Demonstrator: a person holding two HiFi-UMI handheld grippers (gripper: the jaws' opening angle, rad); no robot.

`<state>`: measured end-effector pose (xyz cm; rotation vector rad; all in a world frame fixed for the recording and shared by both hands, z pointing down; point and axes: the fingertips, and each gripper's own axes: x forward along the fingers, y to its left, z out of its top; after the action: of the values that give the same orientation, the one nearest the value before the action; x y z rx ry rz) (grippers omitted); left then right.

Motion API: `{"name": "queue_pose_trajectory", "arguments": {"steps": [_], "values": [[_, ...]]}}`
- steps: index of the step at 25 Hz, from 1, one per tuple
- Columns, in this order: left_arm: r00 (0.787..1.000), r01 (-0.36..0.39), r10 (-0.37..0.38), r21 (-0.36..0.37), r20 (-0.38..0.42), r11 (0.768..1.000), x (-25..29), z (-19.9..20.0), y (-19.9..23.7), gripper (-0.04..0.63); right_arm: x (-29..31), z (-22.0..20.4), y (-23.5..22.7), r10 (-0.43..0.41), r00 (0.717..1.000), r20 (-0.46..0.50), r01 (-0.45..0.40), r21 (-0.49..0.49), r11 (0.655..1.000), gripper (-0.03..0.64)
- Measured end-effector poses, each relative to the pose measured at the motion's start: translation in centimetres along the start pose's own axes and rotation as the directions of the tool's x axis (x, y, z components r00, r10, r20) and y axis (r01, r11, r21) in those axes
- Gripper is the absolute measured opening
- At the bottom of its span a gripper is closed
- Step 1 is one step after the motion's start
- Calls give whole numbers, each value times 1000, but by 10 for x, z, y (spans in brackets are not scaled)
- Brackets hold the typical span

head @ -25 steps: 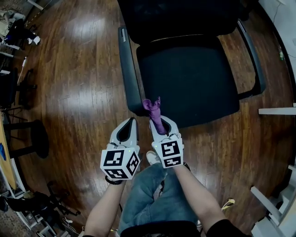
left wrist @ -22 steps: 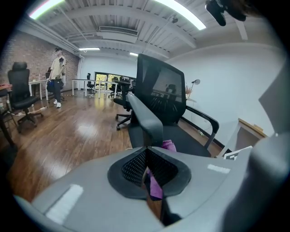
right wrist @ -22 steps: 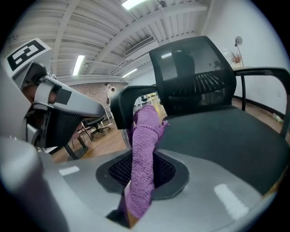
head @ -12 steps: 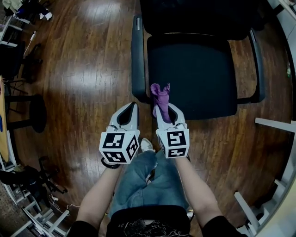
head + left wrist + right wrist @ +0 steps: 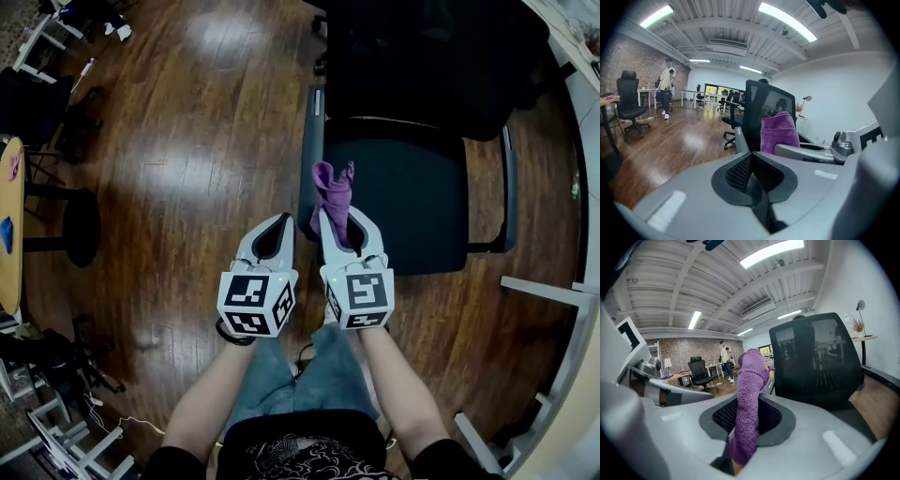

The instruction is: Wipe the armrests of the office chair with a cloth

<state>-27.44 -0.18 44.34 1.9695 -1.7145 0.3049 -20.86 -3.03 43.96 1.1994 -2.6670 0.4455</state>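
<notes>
Only in head view: both forearms out straight, side by side, in front of black office chair (image 5: 403, 192) on glossy wood floor (image 5: 187, 187). Only in gripper views: standing person (image 5: 667, 91) far back by brick wall (image 5: 628, 61). Clamped tight in right hand-held gripper (image 5: 345, 220): fuzzy purple cloth (image 5: 333, 192), sticking up limp near grey padded armrest (image 5: 312, 159), over seat edge. Closed on nothing: left hand-held gripper (image 5: 279, 223), mesh pads together.

Head view looks steeply down; both gripper views face the same chair (image 5: 403, 202).
</notes>
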Motion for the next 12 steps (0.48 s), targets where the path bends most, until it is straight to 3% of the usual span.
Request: {"name": "queue_pose_trajectory", "arguments": {"steps": [5,12], "values": [[999,25,-26,8,19,1000,14,28,42,3,44,22,26,-12,1000,6,12,-24,1000,72],[994,109,-110,28,4,994,53,54,99,5,116,31,41,-91,996,2,91,12,996,72]]}}
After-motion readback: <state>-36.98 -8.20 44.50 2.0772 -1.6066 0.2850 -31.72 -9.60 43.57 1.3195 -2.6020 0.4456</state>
